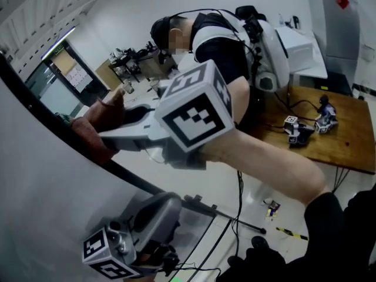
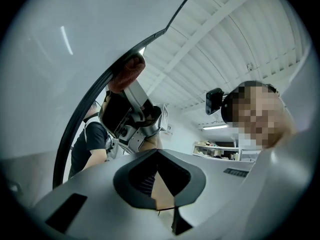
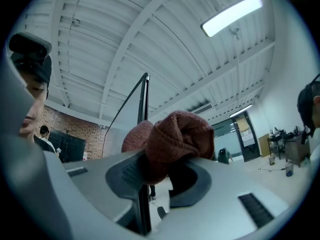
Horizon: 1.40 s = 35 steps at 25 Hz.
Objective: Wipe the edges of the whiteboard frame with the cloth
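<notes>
Right gripper [image 1: 111, 123] clamps the reddish cloth [image 3: 170, 141] against the whiteboard frame's [image 3: 145, 96] black edge, arm outstretched; left gripper [image 2: 157, 153] (jaws together, empty) hangs lower.

Right tongs [image 3: 159, 165] clamped, left tongs [image 2: 157, 153] together

Looks like a robotics lab. Holds a wooden counter [image 1: 352, 143] with marker-cube gear [image 1: 292, 127], floor cables [image 1: 238, 213], strip lights [image 3: 231, 15] overhead.

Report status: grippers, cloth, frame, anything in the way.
Right gripper shut on cloth, cloth against whiteboard frame edge. Left gripper shut, empty, held low. Nothing seen blocking the frame.
</notes>
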{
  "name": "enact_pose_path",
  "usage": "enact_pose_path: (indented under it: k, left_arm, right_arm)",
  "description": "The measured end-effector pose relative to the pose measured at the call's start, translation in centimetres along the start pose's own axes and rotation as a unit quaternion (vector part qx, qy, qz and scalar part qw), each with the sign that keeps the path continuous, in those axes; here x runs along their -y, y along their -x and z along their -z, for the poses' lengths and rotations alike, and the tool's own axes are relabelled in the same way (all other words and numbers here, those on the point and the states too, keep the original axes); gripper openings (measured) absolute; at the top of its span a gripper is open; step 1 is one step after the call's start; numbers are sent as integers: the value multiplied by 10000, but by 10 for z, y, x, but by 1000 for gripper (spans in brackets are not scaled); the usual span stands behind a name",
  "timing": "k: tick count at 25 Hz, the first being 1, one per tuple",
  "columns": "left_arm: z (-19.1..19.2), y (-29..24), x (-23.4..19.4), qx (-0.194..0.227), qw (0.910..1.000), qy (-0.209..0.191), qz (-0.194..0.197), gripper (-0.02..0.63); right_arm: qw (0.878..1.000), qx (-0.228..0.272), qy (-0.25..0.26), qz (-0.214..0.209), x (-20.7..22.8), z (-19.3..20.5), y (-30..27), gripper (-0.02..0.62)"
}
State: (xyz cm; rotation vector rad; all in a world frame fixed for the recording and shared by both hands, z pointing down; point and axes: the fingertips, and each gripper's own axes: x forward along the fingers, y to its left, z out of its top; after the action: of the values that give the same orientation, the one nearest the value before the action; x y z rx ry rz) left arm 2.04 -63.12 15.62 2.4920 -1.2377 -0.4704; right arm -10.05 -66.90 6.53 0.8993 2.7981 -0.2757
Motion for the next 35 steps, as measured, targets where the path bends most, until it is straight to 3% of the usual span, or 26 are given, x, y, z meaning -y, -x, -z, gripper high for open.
enact_pose_path:
  k: [19, 35]
  left_arm:
    - [64, 4, -25, -301, 9982, 512, 99, -12]
    - [104, 19, -36, -282, 9958, 873, 57, -12]
  right_arm:
    - [9973, -566, -402, 220, 23, 127, 34, 112]
    - [9934, -867, -489, 575, 24, 196, 49, 112]
